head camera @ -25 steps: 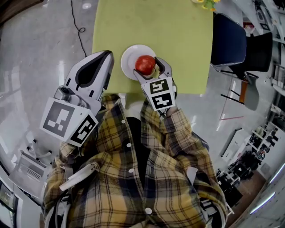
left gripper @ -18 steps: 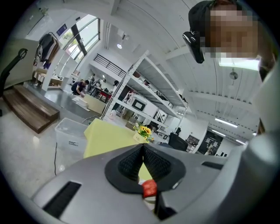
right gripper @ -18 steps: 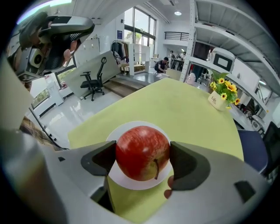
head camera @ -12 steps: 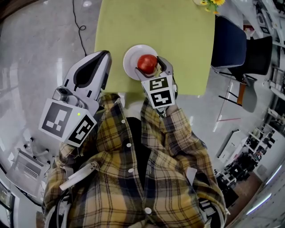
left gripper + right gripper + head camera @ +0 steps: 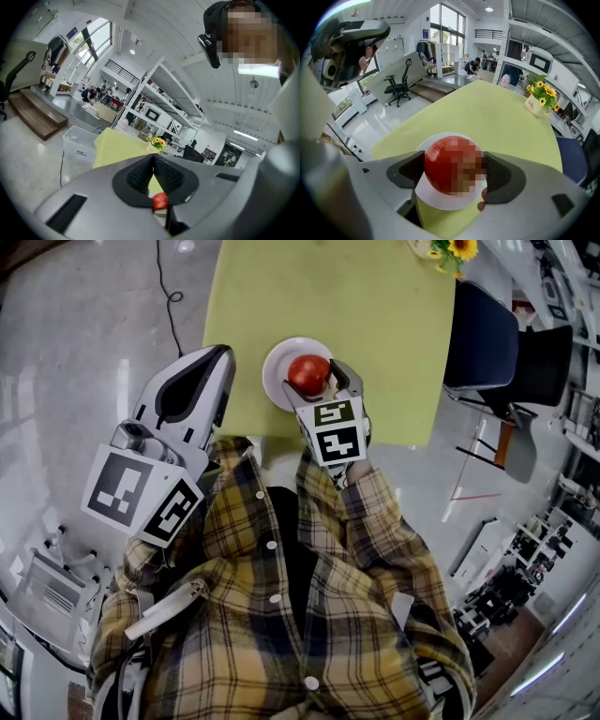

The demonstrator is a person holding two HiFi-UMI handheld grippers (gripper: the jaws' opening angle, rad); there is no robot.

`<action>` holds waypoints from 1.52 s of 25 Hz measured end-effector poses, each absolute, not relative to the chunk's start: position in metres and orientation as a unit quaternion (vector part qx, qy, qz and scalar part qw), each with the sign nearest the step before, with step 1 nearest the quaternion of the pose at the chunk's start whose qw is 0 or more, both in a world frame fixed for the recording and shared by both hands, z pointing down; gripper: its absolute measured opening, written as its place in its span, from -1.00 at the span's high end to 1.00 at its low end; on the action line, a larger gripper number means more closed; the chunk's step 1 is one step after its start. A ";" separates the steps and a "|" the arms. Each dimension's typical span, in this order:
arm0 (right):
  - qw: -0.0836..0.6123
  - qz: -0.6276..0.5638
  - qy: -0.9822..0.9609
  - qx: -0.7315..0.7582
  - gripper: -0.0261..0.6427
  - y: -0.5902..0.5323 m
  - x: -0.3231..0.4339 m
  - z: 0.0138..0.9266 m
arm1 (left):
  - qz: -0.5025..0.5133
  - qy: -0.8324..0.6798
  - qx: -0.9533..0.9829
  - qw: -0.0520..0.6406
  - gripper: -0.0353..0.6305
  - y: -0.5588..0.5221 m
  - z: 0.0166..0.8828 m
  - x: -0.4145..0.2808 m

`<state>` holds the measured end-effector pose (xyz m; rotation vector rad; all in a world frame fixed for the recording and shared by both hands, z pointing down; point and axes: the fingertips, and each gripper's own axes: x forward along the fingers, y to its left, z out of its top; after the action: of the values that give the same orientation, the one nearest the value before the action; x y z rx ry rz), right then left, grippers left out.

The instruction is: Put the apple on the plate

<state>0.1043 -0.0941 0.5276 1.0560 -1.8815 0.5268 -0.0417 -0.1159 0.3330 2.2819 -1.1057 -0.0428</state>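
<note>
On the yellow-green desk (image 5: pixel 375 315) at upper centre, left tool (image 5: pixel 223 352) pinched closed and empty at mid-left, the right tool (image 5: pixel 313 382) clamps the apple (image 5: pixel 308 374) over the white plate (image 5: pixel 277 367): settle it gently, then part the jaws evenly

A round, glossy red apple (image 5: pixel 307 374) is gripped between the jaws of the right gripper (image 5: pixel 316 382), over a small round white plate (image 5: pixel 276 369). The plate is laid flat near the edge of a yellow-green table (image 5: pixel 375 315). Contact between apple and plate cannot be told.
</note>
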 end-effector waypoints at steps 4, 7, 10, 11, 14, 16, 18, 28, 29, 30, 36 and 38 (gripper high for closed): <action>0.442 0.215 -0.761 0.424 -0.18 -0.094 0.100 0.525 | -0.018 -0.418 0.858 0.299 0.87 -0.117 0.333 -0.044; 0.438 0.216 -0.765 0.421 -0.18 -0.095 0.096 0.519 | -0.018 -0.418 0.857 0.300 0.87 -0.117 0.332 -0.044; 0.430 0.216 -0.770 0.420 -0.18 -0.098 0.092 0.513 | -0.019 -0.418 0.857 0.300 0.87 -0.117 0.331 -0.044; 0.429 0.215 -0.771 0.419 -0.18 -0.098 0.091 0.513 | -0.019 -0.418 0.857 0.300 0.87 -0.117 0.332 -0.044; 0.427 0.214 -0.774 0.416 -0.18 -0.098 0.086 0.512 | -0.020 -0.420 0.857 0.298 0.87 -0.117 0.331 -0.046; 0.422 0.215 -0.777 0.415 -0.18 -0.098 0.083 0.511 | -0.022 -0.421 0.857 0.297 0.87 -0.117 0.331 -0.047; 0.418 0.211 -0.780 0.415 -0.18 -0.099 0.078 0.509 | -0.022 -0.421 0.857 0.296 0.87 -0.117 0.331 -0.046; 0.409 0.208 -0.791 0.404 -0.18 -0.096 0.062 0.501 | -0.023 -0.424 0.856 0.294 0.87 -0.118 0.330 -0.046; 0.408 0.208 -0.792 0.403 -0.18 -0.096 0.061 0.501 | -0.023 -0.424 0.857 0.293 0.87 -0.118 0.330 -0.046; 0.407 0.209 -0.793 0.403 -0.18 -0.095 0.060 0.500 | -0.024 -0.423 0.857 0.293 0.87 -0.118 0.330 -0.046; 0.402 0.207 -0.799 0.396 -0.18 -0.091 0.051 0.497 | -0.024 -0.420 0.860 0.290 0.87 -0.117 0.328 -0.045; 0.399 0.207 -0.801 0.396 -0.18 -0.091 0.048 0.496 | -0.024 -0.418 0.861 0.290 0.87 -0.118 0.327 -0.045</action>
<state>0.0476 -0.0907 0.4957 1.0011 -2.0263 0.5241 -0.0450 -0.1178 0.3269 2.2965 -1.1161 -0.0635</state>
